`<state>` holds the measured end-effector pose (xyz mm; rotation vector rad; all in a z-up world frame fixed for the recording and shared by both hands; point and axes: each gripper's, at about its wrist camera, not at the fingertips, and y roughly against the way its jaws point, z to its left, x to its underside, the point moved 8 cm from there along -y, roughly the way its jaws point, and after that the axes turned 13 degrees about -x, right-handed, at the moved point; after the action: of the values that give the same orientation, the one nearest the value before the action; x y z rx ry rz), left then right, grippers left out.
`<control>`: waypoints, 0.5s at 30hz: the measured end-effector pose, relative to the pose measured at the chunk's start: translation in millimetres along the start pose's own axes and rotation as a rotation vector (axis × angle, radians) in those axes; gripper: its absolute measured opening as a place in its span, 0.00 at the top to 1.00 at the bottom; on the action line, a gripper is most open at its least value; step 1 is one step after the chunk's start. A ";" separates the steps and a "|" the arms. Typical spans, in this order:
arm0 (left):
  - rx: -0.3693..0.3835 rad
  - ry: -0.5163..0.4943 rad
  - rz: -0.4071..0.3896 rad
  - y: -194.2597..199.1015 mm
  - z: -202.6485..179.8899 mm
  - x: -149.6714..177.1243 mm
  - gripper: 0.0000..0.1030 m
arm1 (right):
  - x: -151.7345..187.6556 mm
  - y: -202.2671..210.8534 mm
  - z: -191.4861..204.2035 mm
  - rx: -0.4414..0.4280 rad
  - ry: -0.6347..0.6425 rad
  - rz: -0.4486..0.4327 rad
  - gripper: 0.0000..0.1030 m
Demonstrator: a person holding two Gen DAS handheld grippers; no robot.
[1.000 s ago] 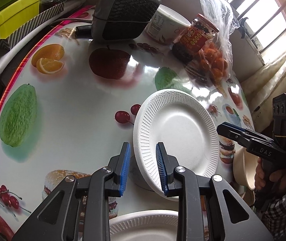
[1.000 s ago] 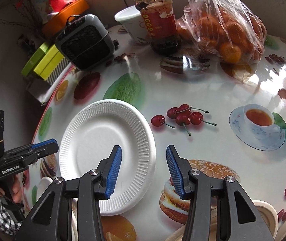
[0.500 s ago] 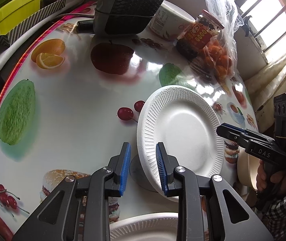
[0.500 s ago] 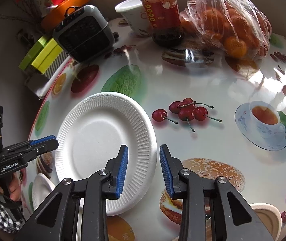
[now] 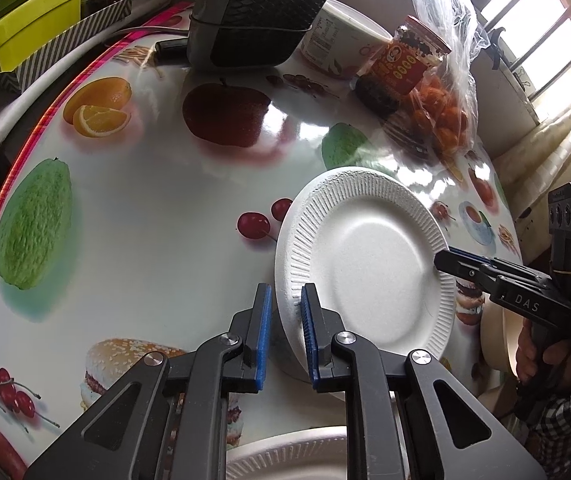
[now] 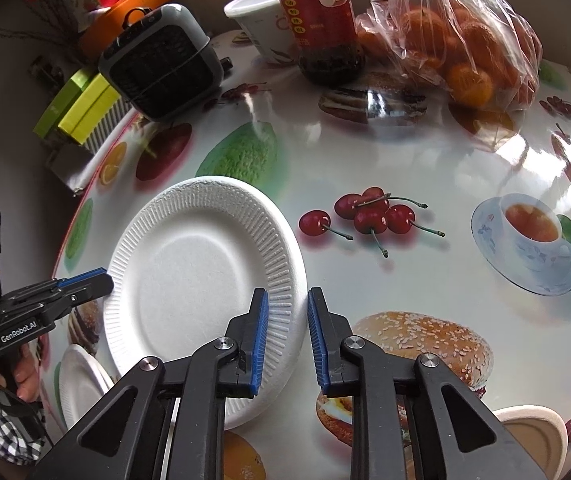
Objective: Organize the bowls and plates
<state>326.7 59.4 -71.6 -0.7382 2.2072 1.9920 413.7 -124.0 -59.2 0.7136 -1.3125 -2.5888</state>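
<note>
A white foam plate point(image 5: 365, 264) is held tilted above the fruit-print table, also in the right wrist view point(image 6: 201, 280). My left gripper point(image 5: 286, 332) straddles its near left rim, jaws narrowed around the edge with small gaps. My right gripper point(image 6: 288, 340) straddles the opposite rim, jaws likewise narrowed; I cannot tell whether either pad presses the rim. A second white plate point(image 5: 297, 456) lies below my left gripper and shows in the right wrist view point(image 6: 81, 384). A beige bowl point(image 6: 533, 436) sits at the table's near right edge.
At the back of the round table point(image 5: 145, 208) stand a grey fan heater point(image 5: 257, 12), a white tub point(image 5: 337, 36), a sauce jar point(image 5: 401, 68) and a bag of oranges point(image 6: 457, 40). Yellow-green boxes point(image 5: 33, 28) lie beyond the left edge.
Both grippers' jaws have narrowed around opposite rims of the plate. The plate has tilted up further and shifted slightly right in the left wrist view.
</note>
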 end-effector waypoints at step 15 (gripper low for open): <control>-0.005 -0.003 -0.004 -0.5 -0.2 -1.5 0.87 | 0.2 0.5 0.4 -0.001 0.000 -0.001 0.82</control>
<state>328.3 59.6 -71.5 -0.7399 2.1979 1.9964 413.2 -124.0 -58.7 0.7134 -1.3109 -2.5900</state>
